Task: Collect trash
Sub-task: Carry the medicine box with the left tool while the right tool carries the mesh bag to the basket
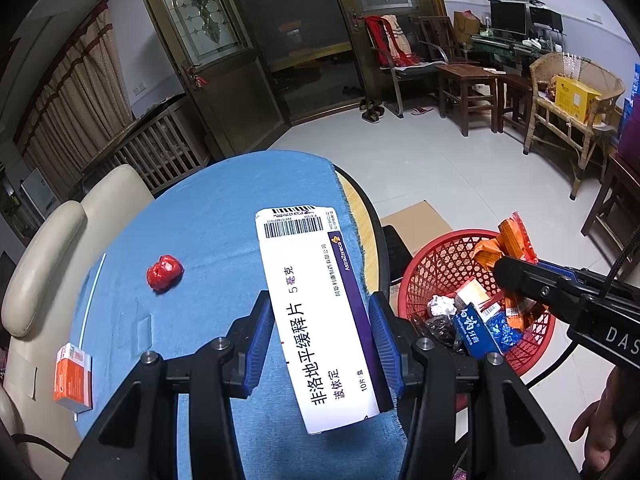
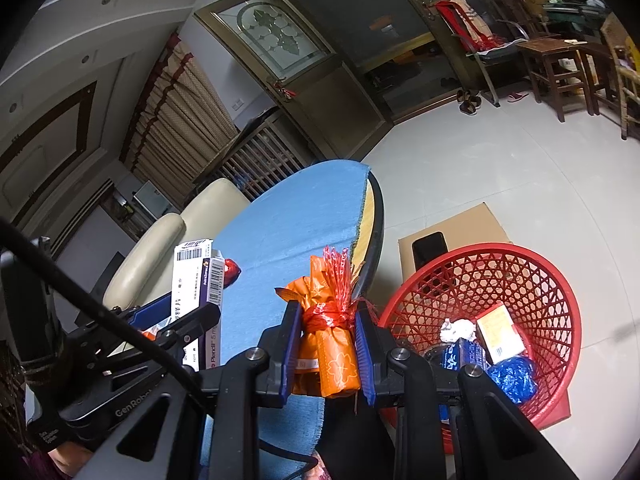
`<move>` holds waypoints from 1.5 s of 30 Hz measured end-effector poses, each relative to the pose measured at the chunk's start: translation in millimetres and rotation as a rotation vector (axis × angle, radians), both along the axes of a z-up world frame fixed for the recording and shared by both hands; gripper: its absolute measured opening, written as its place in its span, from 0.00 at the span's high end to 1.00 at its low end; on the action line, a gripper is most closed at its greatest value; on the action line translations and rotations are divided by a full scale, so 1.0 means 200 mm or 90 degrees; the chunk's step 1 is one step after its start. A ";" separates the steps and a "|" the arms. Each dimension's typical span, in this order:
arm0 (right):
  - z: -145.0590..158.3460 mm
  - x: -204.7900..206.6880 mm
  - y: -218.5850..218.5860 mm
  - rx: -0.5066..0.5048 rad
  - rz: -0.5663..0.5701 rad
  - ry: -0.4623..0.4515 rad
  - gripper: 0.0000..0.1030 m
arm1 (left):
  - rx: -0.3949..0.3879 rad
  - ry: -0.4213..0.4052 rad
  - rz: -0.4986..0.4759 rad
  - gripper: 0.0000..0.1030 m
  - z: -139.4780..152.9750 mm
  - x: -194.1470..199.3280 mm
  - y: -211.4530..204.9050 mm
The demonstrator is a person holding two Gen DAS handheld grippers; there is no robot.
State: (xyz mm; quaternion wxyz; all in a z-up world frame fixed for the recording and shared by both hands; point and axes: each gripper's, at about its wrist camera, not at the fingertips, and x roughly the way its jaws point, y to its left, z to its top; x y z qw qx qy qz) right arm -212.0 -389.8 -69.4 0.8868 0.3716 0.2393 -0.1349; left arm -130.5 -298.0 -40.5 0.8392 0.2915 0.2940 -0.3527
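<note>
Left wrist view, left hand-held gripper (image 1: 320, 336): pinching the white medicine box (image 1: 320, 316) across its width, above the blue tabletop (image 1: 208, 216).
Box axis: long side runs forward, along the fingers.
Basket (image 1: 436, 256): red, on the floor to the right, past the tabletop edge.
Left on the tabletop: red foil wad (image 1: 165, 271), orange box (image 1: 74, 376).
Right wrist view, right hand-held gripper (image 2: 326, 350): pressed tight on an orange wrapper bundle (image 2: 326, 336).
Basket (image 2: 560, 292): just right of this gripper; I judge the right hand nearer.

flr: pale tile (image 1: 460, 168) | glass-panel doors (image 1: 208, 28) | cream chair (image 1: 52, 248)
</note>
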 end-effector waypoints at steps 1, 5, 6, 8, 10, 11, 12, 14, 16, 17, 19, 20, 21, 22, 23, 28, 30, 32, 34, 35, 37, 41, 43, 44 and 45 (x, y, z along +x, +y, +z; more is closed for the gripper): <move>0.00 -0.01 -0.01 0.001 -0.001 0.000 0.73 | 0.002 0.000 -0.002 0.52 0.00 -0.01 0.00; -0.01 -0.02 -0.02 0.007 -0.006 0.001 0.73 | 0.008 -0.001 -0.008 0.52 -0.01 -0.02 -0.02; -0.02 -0.02 -0.03 0.008 -0.006 0.001 0.73 | 0.009 -0.001 -0.010 0.52 -0.01 -0.02 -0.02; -0.02 -0.02 -0.03 0.011 -0.008 0.002 0.73 | 0.011 -0.002 -0.012 0.51 -0.02 -0.03 -0.03; -0.02 -0.03 -0.04 0.013 -0.009 0.002 0.73 | 0.013 -0.002 -0.014 0.52 -0.02 -0.03 -0.04; -0.03 -0.02 -0.04 0.013 -0.009 0.002 0.73 | 0.014 -0.001 -0.016 0.52 -0.02 -0.03 -0.04; -0.03 -0.03 -0.05 0.013 -0.010 0.003 0.73 | 0.015 0.000 -0.017 0.52 -0.02 -0.03 -0.04; -0.03 -0.03 -0.05 0.014 -0.012 0.002 0.73 | 0.018 -0.001 -0.020 0.52 -0.03 -0.04 -0.05; -0.03 -0.03 -0.05 0.017 -0.013 0.002 0.73 | 0.020 0.001 -0.022 0.51 -0.04 -0.04 -0.05; -0.02 -0.04 -0.05 0.017 -0.014 0.002 0.73 | 0.021 0.001 -0.023 0.52 -0.04 -0.04 -0.06; -0.03 -0.04 -0.06 0.017 -0.015 0.001 0.73 | 0.024 -0.001 -0.026 0.52 -0.04 -0.05 -0.06; -0.03 -0.05 -0.06 0.018 -0.015 0.001 0.73 | 0.024 -0.001 -0.028 0.52 -0.04 -0.05 -0.07; -0.03 -0.05 -0.06 0.019 -0.016 0.000 0.73 | 0.025 0.000 -0.030 0.52 -0.04 -0.05 -0.07; -0.03 -0.06 -0.06 0.018 -0.018 0.000 0.73 | 0.026 0.000 -0.031 0.52 -0.04 -0.05 -0.08; -0.03 -0.06 -0.07 0.019 -0.019 0.000 0.73 | 0.026 0.000 -0.033 0.52 -0.04 -0.05 -0.08; -0.03 -0.08 -0.08 0.019 -0.025 0.000 0.73 | 0.030 0.001 -0.044 0.52 -0.05 -0.06 -0.11; -0.03 -0.09 -0.09 0.020 -0.028 0.000 0.73 | 0.032 0.000 -0.048 0.52 -0.06 -0.06 -0.12; -0.03 -0.09 -0.10 0.022 -0.030 0.000 0.73 | 0.034 0.001 -0.051 0.52 -0.07 -0.07 -0.13; -0.04 -0.10 -0.11 0.025 -0.032 0.000 0.73 | 0.037 0.001 -0.055 0.52 -0.07 -0.08 -0.14; -0.04 -0.10 -0.11 0.024 -0.035 0.000 0.73 | 0.038 0.002 -0.057 0.52 -0.08 -0.09 -0.15; -0.04 -0.11 -0.12 0.026 -0.037 0.001 0.73 | 0.040 0.002 -0.062 0.52 -0.08 -0.10 -0.17; -0.05 -0.13 -0.13 0.029 -0.042 0.000 0.73 | 0.043 0.000 -0.072 0.52 -0.09 -0.12 -0.19; -0.05 -0.14 -0.14 0.031 -0.045 -0.001 0.73 | 0.044 0.003 -0.077 0.52 -0.09 -0.12 -0.21; -0.05 -0.14 -0.15 0.030 -0.047 -0.001 0.73 | 0.044 0.003 -0.079 0.52 -0.09 -0.13 -0.21; -0.05 -0.15 -0.15 0.030 -0.049 -0.001 0.73 | 0.046 0.002 -0.082 0.52 -0.09 -0.13 -0.22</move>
